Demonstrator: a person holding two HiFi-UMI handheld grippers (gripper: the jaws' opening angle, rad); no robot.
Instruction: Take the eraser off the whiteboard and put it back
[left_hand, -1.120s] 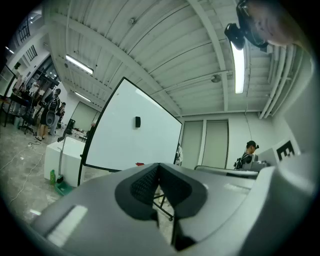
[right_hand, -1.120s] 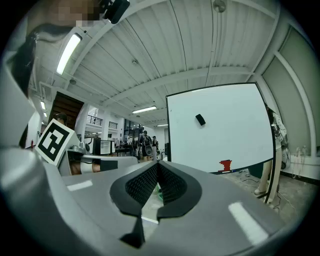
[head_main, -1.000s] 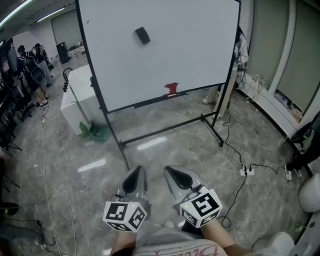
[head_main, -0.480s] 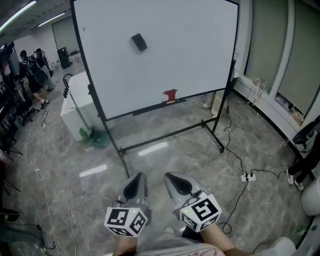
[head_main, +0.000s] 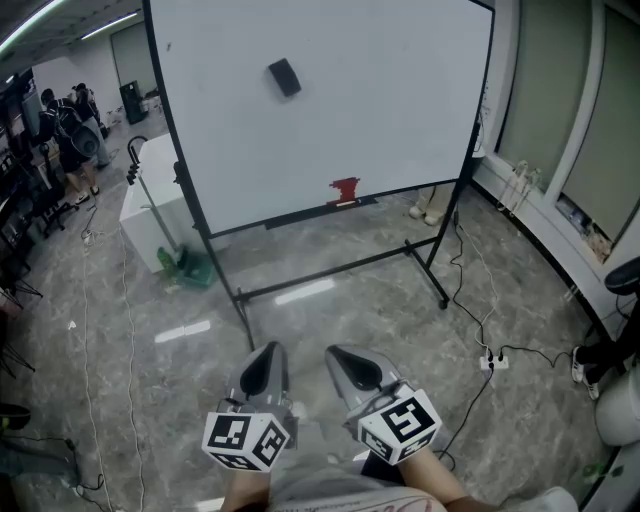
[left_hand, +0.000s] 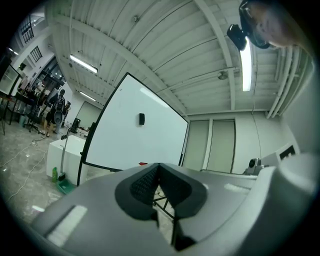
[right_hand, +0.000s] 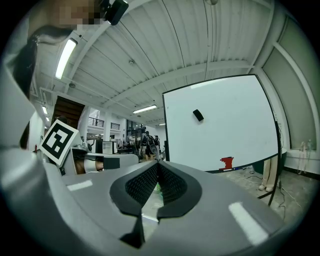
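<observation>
A small black eraser (head_main: 284, 77) sticks high on the big whiteboard (head_main: 380, 90), left of its middle; it also shows as the eraser (left_hand: 141, 118) in the left gripper view and the eraser (right_hand: 198, 115) in the right gripper view. A red object (head_main: 345, 189) rests on the board's bottom tray. My left gripper (head_main: 268, 352) and right gripper (head_main: 335, 355) hang side by side low in the head view, well short of the board. Both point level at it, shut and empty. Their closed tips show as left gripper (left_hand: 159, 165) and right gripper (right_hand: 157, 162).
The board stands on a black wheeled frame (head_main: 438, 285). A white cabinet (head_main: 150, 195) and a green tray with a bottle (head_main: 185, 266) sit to its left. Cables and a power strip (head_main: 493, 362) lie on the floor at right. People (head_main: 70, 130) stand far left.
The whiteboard has grown slightly larger and shifted a little right in the head view. Both grippers stay shut, side by side, at the bottom.
</observation>
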